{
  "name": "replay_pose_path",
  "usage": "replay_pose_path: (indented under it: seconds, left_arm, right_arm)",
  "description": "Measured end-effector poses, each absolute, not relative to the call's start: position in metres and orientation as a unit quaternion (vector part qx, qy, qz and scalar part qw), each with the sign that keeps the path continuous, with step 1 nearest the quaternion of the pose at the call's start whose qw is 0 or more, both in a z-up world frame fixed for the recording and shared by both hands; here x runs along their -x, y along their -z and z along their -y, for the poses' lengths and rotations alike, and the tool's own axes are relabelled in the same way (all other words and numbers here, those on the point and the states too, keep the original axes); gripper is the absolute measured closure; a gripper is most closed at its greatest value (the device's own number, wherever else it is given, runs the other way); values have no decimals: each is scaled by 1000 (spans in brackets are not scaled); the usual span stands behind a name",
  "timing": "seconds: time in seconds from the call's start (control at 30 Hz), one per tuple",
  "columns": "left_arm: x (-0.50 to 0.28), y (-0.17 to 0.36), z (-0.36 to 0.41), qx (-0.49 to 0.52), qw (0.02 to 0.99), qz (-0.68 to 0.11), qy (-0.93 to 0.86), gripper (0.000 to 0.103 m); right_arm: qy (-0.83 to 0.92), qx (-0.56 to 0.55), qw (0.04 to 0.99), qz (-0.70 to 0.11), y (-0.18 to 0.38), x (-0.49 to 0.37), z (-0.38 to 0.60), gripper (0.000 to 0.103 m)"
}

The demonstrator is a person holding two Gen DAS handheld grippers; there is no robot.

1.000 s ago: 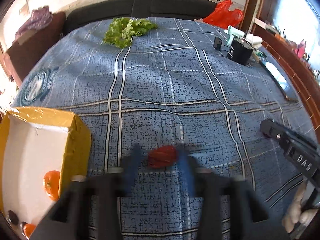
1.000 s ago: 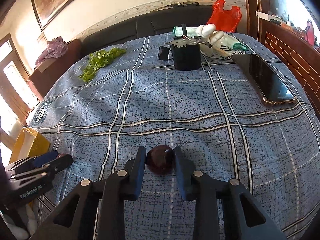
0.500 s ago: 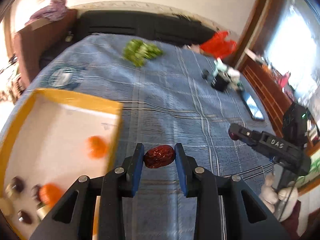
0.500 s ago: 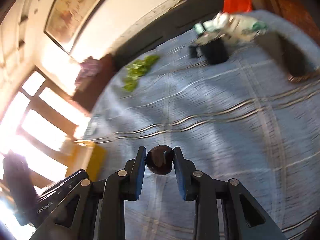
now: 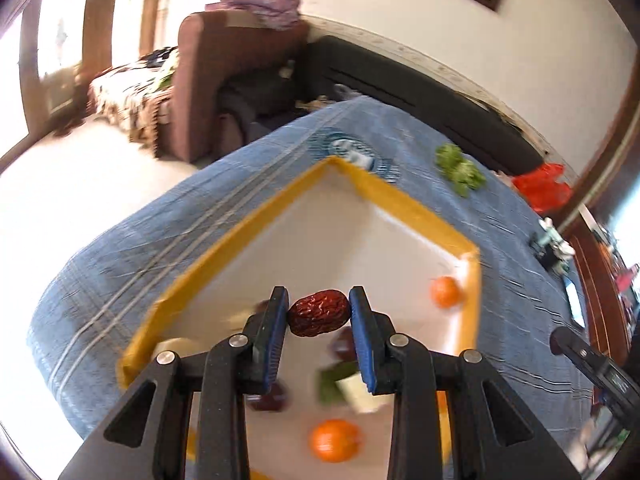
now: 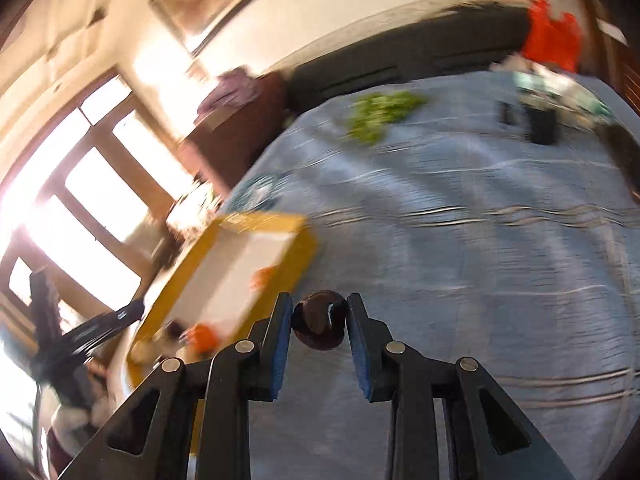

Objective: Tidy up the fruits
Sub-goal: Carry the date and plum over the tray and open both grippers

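Observation:
My left gripper (image 5: 319, 312) is shut on a wrinkled red date (image 5: 319, 313) and holds it above the white inside of the yellow box (image 5: 248, 236). In the box lie two oranges (image 5: 445, 292), dark round fruits (image 5: 269, 399) and a blurred green and white item (image 5: 347, 387). My right gripper (image 6: 319, 322) is shut on a dark glossy round fruit (image 6: 319, 325) above the blue checked cloth (image 6: 460, 264), to the right of the yellow box (image 6: 298, 258). The right gripper's tip shows at the right edge of the left wrist view (image 5: 592, 364).
Green lettuce (image 5: 460, 170) lies at the far side of the cloth. A red plastic bag (image 5: 542, 192), a black holder (image 6: 542, 124) and a phone (image 5: 575, 307) are at the far right. A brown armchair (image 5: 224, 80) and black sofa stand beyond the table.
My left gripper has lifted the date off the cloth and carried it left over the yellow box. My right gripper has lifted its dark fruit and swung left toward the box.

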State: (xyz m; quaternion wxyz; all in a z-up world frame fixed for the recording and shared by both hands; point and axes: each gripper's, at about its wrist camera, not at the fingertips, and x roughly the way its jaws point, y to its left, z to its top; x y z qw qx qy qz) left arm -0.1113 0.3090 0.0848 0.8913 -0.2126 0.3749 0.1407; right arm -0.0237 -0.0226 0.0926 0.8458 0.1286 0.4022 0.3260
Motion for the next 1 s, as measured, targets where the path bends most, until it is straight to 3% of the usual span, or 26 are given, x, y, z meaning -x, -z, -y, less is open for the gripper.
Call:
replay_pose_path:
  seconds: [0.23, 0.47, 0.53, 0.63, 0.73, 0.87, 1.0]
  left_arm:
    - [131, -60, -322, 240, 881, -390, -120, 73]
    - [133, -45, -320, 233, 877, -404, -119, 71]
    - [135, -47, -324, 244, 877, -397, -113, 55]
    - [141, -57, -327, 244, 885, -378, -118, 44]
    - [147, -68, -327, 244, 892, -361, -120, 39]
    - [156, -82, -317, 224, 902, -342, -136, 38]
    - [166, -101, -294, 168, 920, -313, -168, 30]
  right_arm:
    - [-376, -46, 822, -426, -86, 45, -96, 72]
    - [-331, 14, 827, -453, -54, 20, -147, 72]
    - [-316, 23, 832, -456, -50, 17, -152, 71]
    - [-306, 30, 837, -453, -48, 15, -155, 65]
    - [-302, 23, 842, -446, -55, 15, -151, 50]
    - [-293, 18, 860, -418, -77, 29, -140, 49]
    - [-276, -16, 880, -386, -93, 59, -115, 44]
